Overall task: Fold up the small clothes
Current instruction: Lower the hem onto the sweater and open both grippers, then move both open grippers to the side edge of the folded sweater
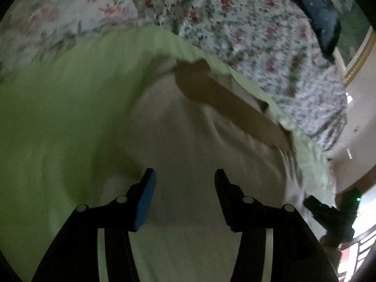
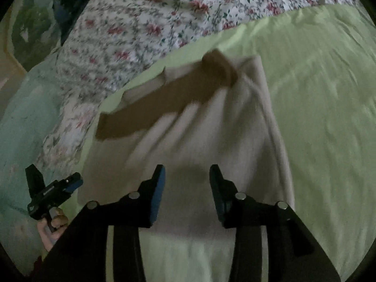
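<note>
A small beige garment [image 1: 188,145] with a brown waistband [image 1: 225,103] lies on a light green sheet [image 1: 58,117]. My left gripper [image 1: 185,176] is open and empty just above the beige cloth. In the right wrist view the same garment [image 2: 199,141] with its brown band [image 2: 150,110] lies flat and wrinkled. My right gripper [image 2: 186,171] is open and empty over its near part. The other gripper shows at the right edge of the left wrist view [image 1: 329,211] and at the lower left of the right wrist view [image 2: 51,190].
A floral bedspread [image 1: 235,23] lies beyond the green sheet [image 2: 329,117] and also shows in the right wrist view [image 2: 152,18]. A dark blue item [image 1: 322,11] sits at the far edge. A pale teal cloth [image 2: 21,141] lies at the left.
</note>
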